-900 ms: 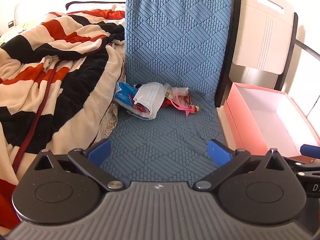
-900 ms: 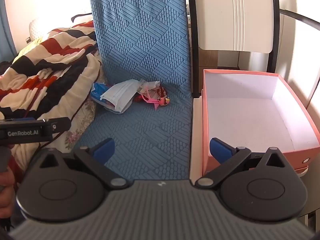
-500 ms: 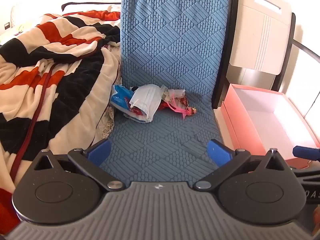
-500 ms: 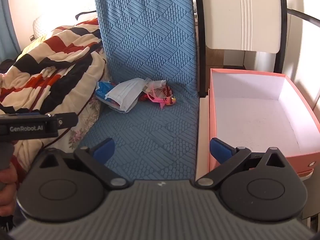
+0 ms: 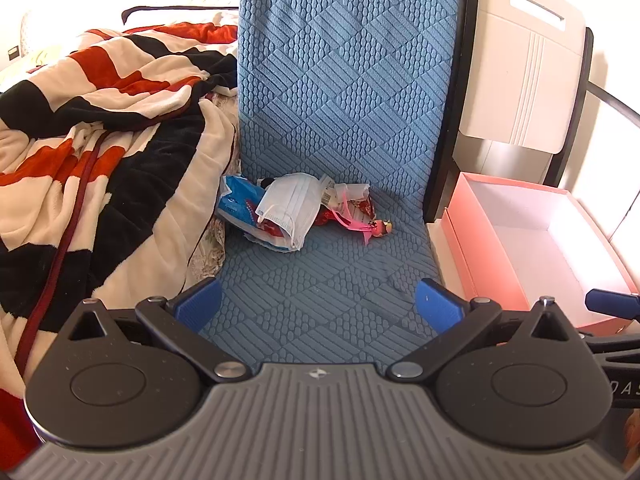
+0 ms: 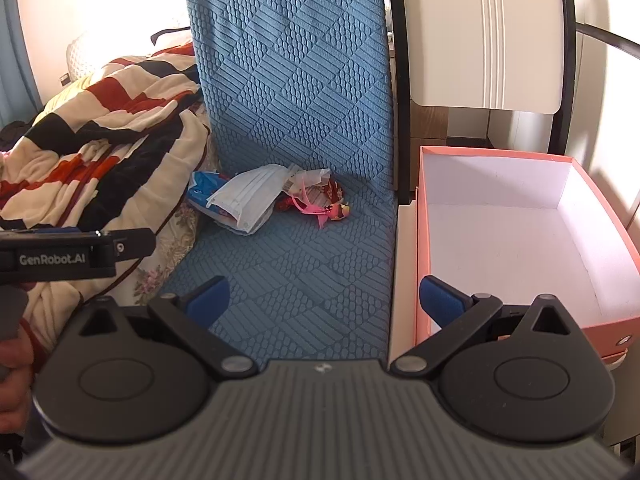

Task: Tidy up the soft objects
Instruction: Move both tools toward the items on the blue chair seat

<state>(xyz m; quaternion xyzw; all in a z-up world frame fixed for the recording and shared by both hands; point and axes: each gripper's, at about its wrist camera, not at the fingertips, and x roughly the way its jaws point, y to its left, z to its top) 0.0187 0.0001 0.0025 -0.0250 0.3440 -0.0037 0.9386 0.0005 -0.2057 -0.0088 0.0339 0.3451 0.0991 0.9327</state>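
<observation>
Right, both hand-held grippers wide open, nothing btwn jaws: left gripper (image 5: 318, 300) at bottom centre of its frame, right gripper (image 6: 325, 295) likewise. Soft pile sits mid-frame on the blue chair (image 5: 340, 112), at the seat's back, near its left edge: white mask (image 5: 290, 208) on top of a blue packet (image 5: 236, 202), w/ a red-pink doll (image 5: 360, 216) touching on the right. Pink box (image 6: 516, 232) at right, open, just beside the chair. Striped blanket (image 5: 100, 120) fills the left side.
</observation>
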